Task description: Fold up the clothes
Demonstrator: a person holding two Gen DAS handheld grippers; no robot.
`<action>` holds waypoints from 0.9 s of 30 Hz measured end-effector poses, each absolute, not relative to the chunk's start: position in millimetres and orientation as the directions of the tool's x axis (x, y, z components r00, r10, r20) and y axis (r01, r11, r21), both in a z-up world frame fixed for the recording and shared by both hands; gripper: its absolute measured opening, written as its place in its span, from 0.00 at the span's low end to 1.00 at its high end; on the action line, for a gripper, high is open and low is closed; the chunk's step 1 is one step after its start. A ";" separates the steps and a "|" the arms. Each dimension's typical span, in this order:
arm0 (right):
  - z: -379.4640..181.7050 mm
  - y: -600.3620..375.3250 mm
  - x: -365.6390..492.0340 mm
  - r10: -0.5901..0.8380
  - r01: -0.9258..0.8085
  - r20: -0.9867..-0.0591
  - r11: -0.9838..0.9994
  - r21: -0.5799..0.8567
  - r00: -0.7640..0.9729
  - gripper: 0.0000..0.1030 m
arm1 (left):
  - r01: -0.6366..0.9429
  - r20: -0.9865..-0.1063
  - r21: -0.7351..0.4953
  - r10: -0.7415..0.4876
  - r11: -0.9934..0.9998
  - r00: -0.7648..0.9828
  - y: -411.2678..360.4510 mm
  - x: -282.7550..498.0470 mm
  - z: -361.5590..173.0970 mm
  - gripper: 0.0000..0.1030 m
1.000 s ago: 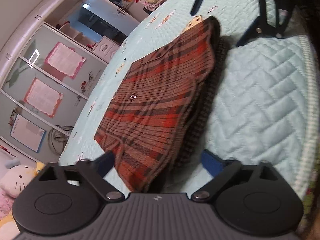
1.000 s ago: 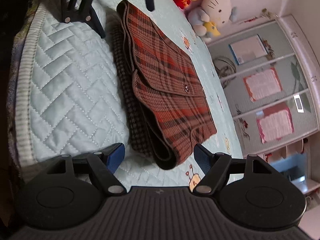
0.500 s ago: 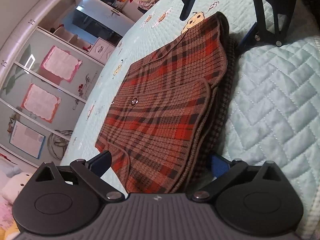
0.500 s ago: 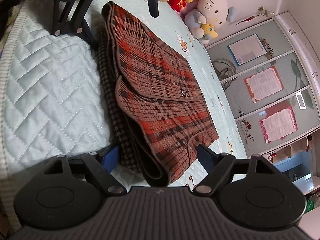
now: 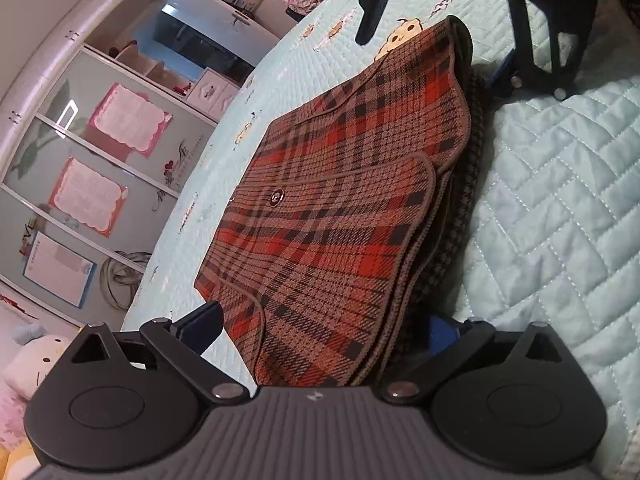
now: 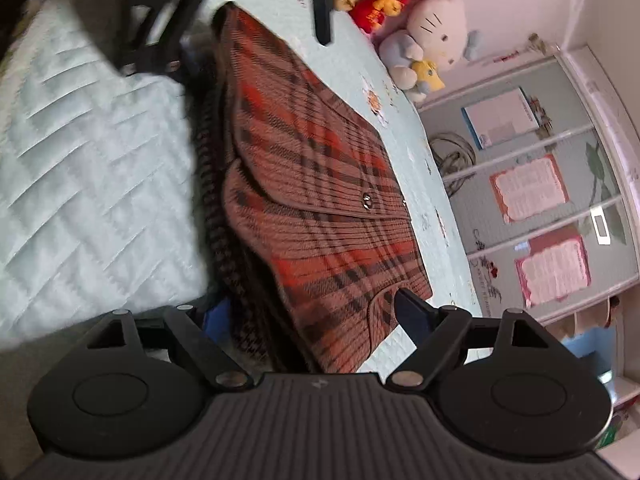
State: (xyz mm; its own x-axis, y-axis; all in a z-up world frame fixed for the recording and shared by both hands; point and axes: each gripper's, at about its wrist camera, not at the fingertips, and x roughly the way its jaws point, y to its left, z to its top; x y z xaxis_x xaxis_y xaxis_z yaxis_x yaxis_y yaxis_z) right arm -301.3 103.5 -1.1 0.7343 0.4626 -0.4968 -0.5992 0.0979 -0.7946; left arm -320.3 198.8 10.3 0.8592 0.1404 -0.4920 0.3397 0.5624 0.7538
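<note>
One folded plaid garment (image 5: 340, 216) lies on the bed (image 5: 560, 208), red and brown checks on top with a dark houndstooth layer (image 5: 460, 216) showing along its edge toward the near side of the bed. One small round button (image 5: 276, 197) sits on the garment's top flap. Two grippers meet the garment, one at each end. The left gripper (image 5: 324, 326) has its jaws spread wide, one blue finger (image 5: 200, 320) on the bedspread beside the garment's far corner and the other (image 5: 440, 328) tucked against the houndstooth edge, so the garment's end lies between them, not pinched. The right gripper (image 6: 316, 312) is at the opposite end, jaws likewise wide: one finger (image 6: 412, 312) rests over the garment's corner, the other (image 6: 214, 316) is half hidden beside the houndstooth edge; this view is blurred. Past the garment's far end from the right gripper, I count about four soft toys (image 6: 432, 36) bunched together by the wall. Beyond the garment, across the bed, stands a wardrobe (image 5: 80, 168) with three papers (image 5: 128, 120) stuck to its panels.
</note>
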 end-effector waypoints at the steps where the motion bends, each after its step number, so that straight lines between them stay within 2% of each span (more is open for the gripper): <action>1: -1.2 103.1 -301.4 0.463 -0.600 -0.496 0.101 -0.794 0.735 0.80 | 0.336 -0.490 0.752 0.141 0.566 0.860 199.2 -320.5 9.9 1.00; 9: -3.3 99.8 -302.4 0.475 -0.598 -0.498 0.077 -0.798 0.726 0.80 | 0.346 -0.496 0.747 0.129 0.568 0.859 200.9 -321.0 9.0 1.00; 23: -6.2 92.1 -304.7 0.524 -0.586 -0.476 0.055 -0.808 0.706 0.81 | 0.312 -0.425 0.818 0.142 0.483 0.894 191.5 -325.0 6.7 1.00; 24: -6.3 91.6 -304.8 0.527 -0.586 -0.475 0.055 -0.808 0.705 0.81 | 0.326 -0.438 0.811 0.134 0.486 0.889 191.2 -325.3 6.8 0.95; 25: -6.4 91.0 -305.0 0.529 -0.586 -0.475 0.055 -0.808 0.703 0.81 | 0.358 -0.468 0.794 0.120 0.492 0.875 191.3 -325.1 6.6 0.79; 26: -6.5 90.5 -305.1 0.531 -0.587 -0.474 0.055 -0.808 0.702 0.80 | 0.389 -0.498 0.776 0.105 0.496 0.861 191.3 -325.0 6.5 0.68; 27: -6.6 90.0 -305.3 0.534 -0.587 -0.473 0.055 -0.808 0.701 0.79 | 0.414 -0.519 0.767 0.095 0.490 0.850 190.3 -325.4 5.3 0.51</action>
